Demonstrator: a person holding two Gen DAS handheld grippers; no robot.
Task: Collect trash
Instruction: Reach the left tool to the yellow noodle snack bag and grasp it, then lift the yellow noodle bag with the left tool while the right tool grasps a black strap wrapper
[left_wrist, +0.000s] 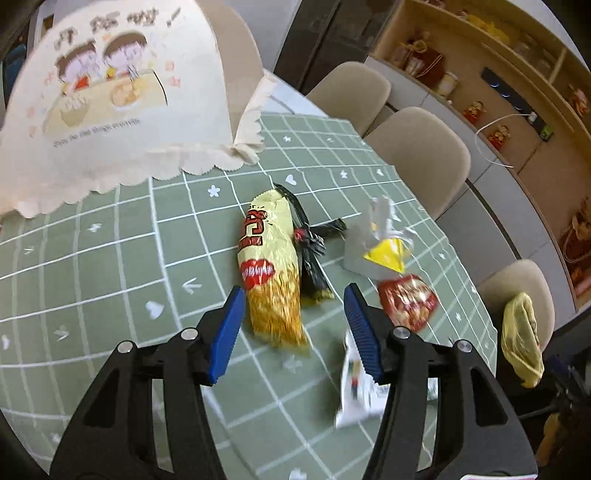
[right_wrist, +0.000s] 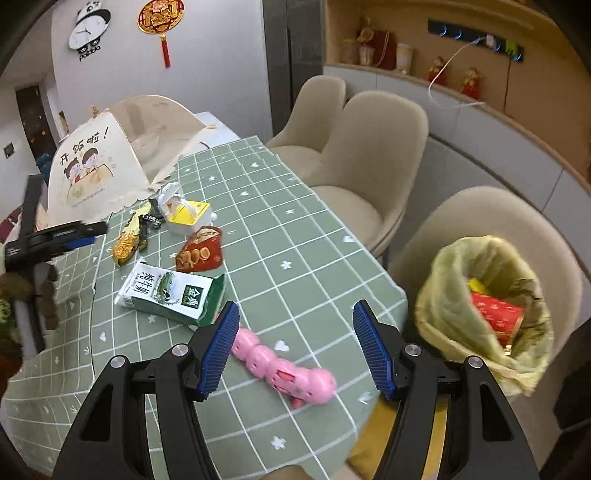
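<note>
The yellow snack wrapper (left_wrist: 271, 273) is seen lying on the green checked tablecloth (left_wrist: 110, 258) just ahead of the empty, parted jaws of the left gripper (left_wrist: 293, 295), its long axis running along the fingers, while the right gripper (right_wrist: 295, 317), likewise parted and empty, is held farther off.

bare tablecloth (right_wrist: 295, 229) right of the wrappers leaves room to pass; food cover (right_wrist: 92, 173) blocks the far left, chairs (right_wrist: 373, 147) crowd the right edge.
</note>
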